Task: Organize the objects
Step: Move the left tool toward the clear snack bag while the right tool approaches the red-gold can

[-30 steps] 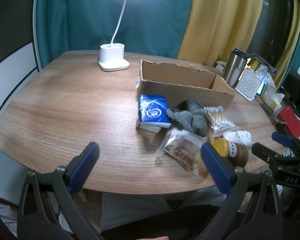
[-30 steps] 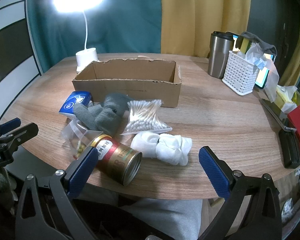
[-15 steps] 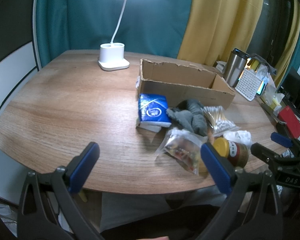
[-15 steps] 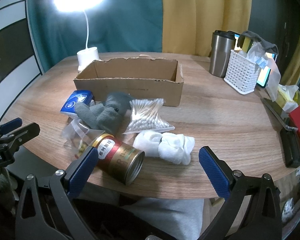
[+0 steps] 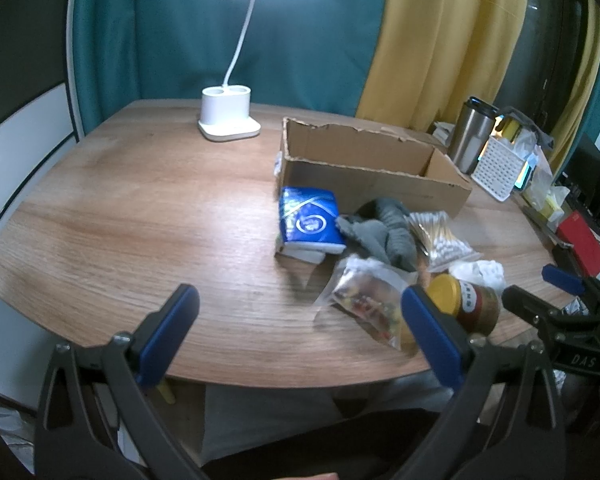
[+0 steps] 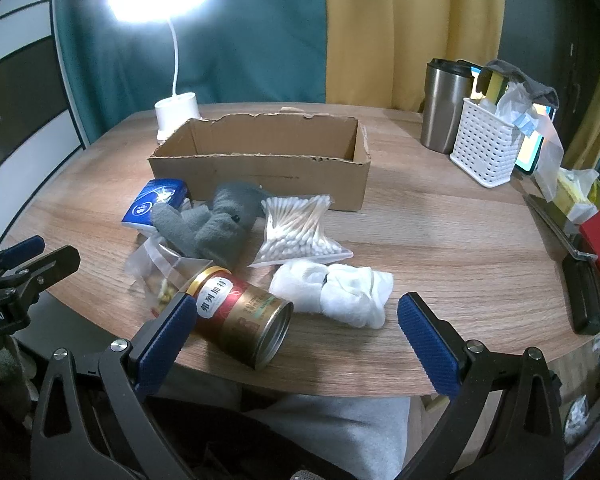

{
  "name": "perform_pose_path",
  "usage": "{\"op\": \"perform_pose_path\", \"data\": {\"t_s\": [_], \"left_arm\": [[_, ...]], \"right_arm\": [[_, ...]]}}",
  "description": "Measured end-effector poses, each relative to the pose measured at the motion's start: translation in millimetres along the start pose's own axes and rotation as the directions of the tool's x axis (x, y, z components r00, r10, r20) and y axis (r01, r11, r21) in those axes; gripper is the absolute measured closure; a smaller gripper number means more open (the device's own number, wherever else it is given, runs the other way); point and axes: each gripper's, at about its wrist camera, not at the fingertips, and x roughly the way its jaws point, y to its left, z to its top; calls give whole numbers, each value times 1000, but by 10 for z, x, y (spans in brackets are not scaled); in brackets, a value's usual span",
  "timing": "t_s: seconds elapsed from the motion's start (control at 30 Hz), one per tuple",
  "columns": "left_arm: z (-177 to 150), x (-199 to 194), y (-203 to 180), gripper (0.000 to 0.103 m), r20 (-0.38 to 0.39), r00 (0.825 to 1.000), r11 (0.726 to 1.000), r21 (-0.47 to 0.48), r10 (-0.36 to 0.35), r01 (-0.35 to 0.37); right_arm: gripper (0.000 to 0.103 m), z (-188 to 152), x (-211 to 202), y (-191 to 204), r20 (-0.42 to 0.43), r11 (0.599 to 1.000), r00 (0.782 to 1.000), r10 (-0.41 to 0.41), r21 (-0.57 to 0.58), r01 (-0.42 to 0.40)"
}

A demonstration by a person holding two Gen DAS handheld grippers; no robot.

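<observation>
The left gripper (image 5: 300, 328) is wide open and holds nothing. It hangs over the near edge of the wooden table (image 5: 140, 216). The right gripper (image 6: 292, 336) is wide open too, with nothing in it.

The things to tidy lie in a pile in front of the cardboard box (image 6: 260, 160). The box looks empty. The right view shows the pile best: a red and gold can (image 6: 240, 312) lies on its side, touching a white cloth bundle (image 6: 336, 292). Behind them are a bag of cotton swabs (image 6: 300, 228), a gray soft toy (image 6: 220, 220), a blue tissue pack (image 6: 152, 204) and a clear snack bag (image 6: 164, 268).

The left view shows the top of the tissue pack (image 5: 308, 220) and what is inside the snack bag (image 5: 364, 300), but the left gripper's finger hides part of the can (image 5: 468, 300). Only the left view shows the whole lamp base (image 5: 228, 116).

Since a second ago, the right gripper has come a little closer to the can. The left view looks almost the same.
</observation>
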Motion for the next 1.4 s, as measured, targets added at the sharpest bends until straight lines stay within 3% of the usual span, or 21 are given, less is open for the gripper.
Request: {"op": "perform_pose_path", "data": {"t_s": [0.97, 1.4], "left_arm": [[-41, 68, 148, 1, -14, 1000, 999, -34, -13, 12], [-120, 158, 334, 1, -33, 999, 998, -67, -7, 4]], "right_arm": [[1, -12, 84, 108, -29, 1000, 1000, 9, -18, -9], [1, -19, 272, 341, -85, 996, 993, 86, -27, -89]]}}
